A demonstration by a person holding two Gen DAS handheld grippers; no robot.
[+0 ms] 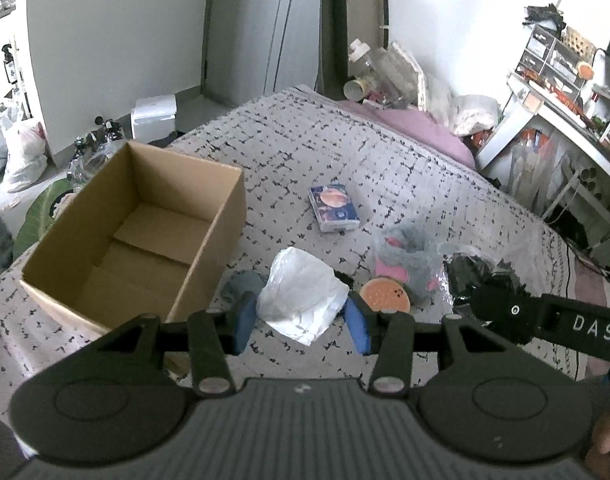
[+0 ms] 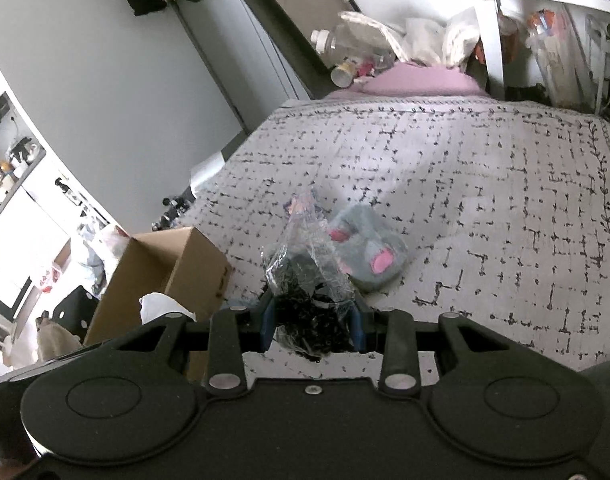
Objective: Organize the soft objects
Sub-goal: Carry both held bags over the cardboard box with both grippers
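Observation:
My left gripper (image 1: 301, 322) is shut on a crumpled white cloth (image 1: 303, 296) between its blue pads, just right of the open cardboard box (image 1: 145, 232) on the bed. My right gripper (image 2: 312, 330) is shut on a clear plastic bag of black stuff (image 2: 309, 280), also seen in the left wrist view (image 1: 477, 272). A grey and pink plush toy (image 2: 369, 254) lies beyond it on the bed, and shows in the left wrist view (image 1: 409, 256). An orange round soft toy (image 1: 385, 296) and a small blue packet (image 1: 334, 208) lie on the bedspread.
A grey patterned bedspread (image 1: 385, 152) covers the bed. The box's outer wall (image 2: 173, 276) shows in the right wrist view. A purple pillow (image 1: 417, 128), bottles and clutter sit at the far end. A white shelf unit (image 1: 545, 120) stands to the right. Bags lie on the floor at left.

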